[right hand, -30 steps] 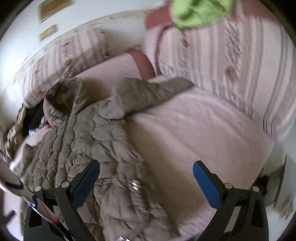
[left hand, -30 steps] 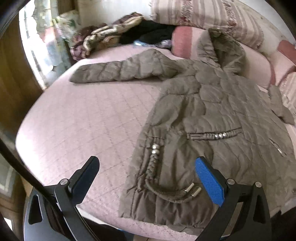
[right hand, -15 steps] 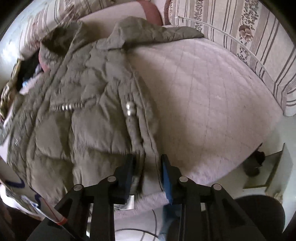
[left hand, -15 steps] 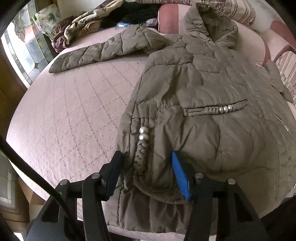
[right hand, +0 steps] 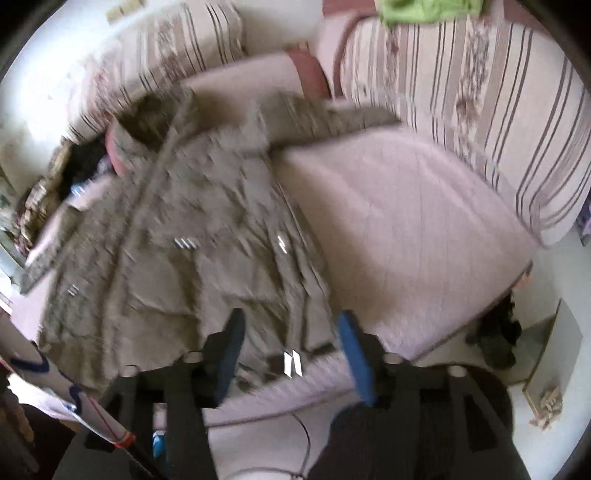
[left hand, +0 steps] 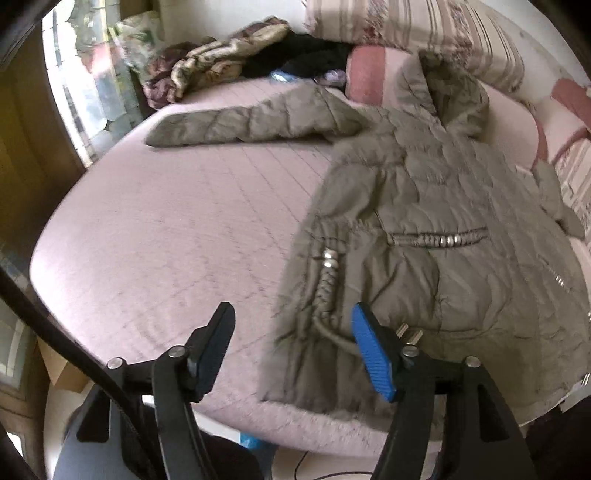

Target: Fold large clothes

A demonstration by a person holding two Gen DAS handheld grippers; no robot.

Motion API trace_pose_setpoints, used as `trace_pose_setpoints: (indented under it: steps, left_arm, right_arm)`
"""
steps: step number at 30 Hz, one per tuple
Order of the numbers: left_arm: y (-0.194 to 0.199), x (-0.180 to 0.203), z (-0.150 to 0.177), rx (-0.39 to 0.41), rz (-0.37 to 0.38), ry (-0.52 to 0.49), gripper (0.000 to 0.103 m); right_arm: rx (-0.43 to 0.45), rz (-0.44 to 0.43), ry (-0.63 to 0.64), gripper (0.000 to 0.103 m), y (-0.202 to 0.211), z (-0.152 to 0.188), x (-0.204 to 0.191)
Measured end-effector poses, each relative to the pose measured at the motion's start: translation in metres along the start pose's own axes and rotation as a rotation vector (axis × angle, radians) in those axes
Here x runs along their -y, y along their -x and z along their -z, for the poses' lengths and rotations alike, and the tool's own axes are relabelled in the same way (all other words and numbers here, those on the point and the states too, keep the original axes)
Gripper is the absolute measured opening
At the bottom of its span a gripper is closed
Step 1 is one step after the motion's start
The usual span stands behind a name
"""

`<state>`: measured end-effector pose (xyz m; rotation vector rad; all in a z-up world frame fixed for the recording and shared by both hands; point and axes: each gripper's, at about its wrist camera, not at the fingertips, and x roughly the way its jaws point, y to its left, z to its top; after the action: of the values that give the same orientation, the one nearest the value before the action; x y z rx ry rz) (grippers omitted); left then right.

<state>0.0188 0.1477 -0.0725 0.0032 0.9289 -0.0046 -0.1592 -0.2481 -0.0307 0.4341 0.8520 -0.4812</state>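
Note:
A large olive quilted hooded coat [left hand: 424, 206] lies spread face up on a pink quilted bed [left hand: 166, 236], one sleeve stretched to the left, hood toward the pillows. My left gripper [left hand: 291, 332] is open and empty, above the coat's lower left hem corner near its braided cord [left hand: 327, 291]. In the right wrist view the same coat [right hand: 192, 236] is blurred; my right gripper [right hand: 291, 339] is open and empty over the coat's lower right hem corner at the bed's front edge.
Striped pillows [right hand: 480, 110] line the bed's back and right side. A pile of other clothes [left hand: 229, 62] sits at the far left by a window [left hand: 88, 92]. A green cloth [right hand: 428, 11] lies on a pillow. The floor [right hand: 546, 435] lies beyond the bed's right edge.
Both grippers were closing on the coat's hem corners half a second ago. Now both are open and have drawn back and up from the hem.

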Motion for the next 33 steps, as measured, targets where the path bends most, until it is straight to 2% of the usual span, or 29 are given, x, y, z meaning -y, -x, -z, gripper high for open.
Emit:
trace_pose_setpoints:
  steps: [2, 5, 7, 11, 14, 18, 24, 33]
  left_arm:
    - [0.016, -0.006, -0.002, 0.026, -0.011, 0.016, 0.067]
    - [0.043, -0.016, -0.008, 0.071, -0.033, 0.046, 0.069]
    - [0.062, -0.026, -0.014, 0.100, -0.039, 0.070, 0.070]
    - [0.098, -0.044, -0.024, 0.163, -0.051, 0.104, 0.079]
    - [0.115, -0.055, -0.036, 0.213, -0.099, 0.095, 0.080]
    - [0.116, -0.059, -0.052, 0.235, -0.142, 0.084, 0.080]
    - [0.094, -0.041, -0.070, 0.237, -0.115, 0.079, 0.080]
    - [0.069, 0.002, -0.059, 0.213, -0.075, 0.013, 0.080]
  right_arm:
    - [0.077, -0.032, 0.026, 0.066, 0.018, -0.006, -0.013]
    - [0.157, -0.069, 0.077, 0.076, 0.038, -0.014, -0.038]
    - [0.197, -0.098, 0.112, 0.078, 0.049, -0.013, -0.054]
    - [0.250, -0.136, 0.186, 0.081, 0.065, -0.012, -0.082]
    - [0.263, -0.162, 0.224, 0.081, 0.074, -0.011, -0.097]
    - [0.251, -0.176, 0.252, 0.082, 0.072, -0.016, -0.110]
    - [0.205, -0.156, 0.256, 0.083, 0.046, -0.023, -0.125]
    - [0.105, -0.101, 0.280, 0.083, 0.000, -0.019, -0.143]
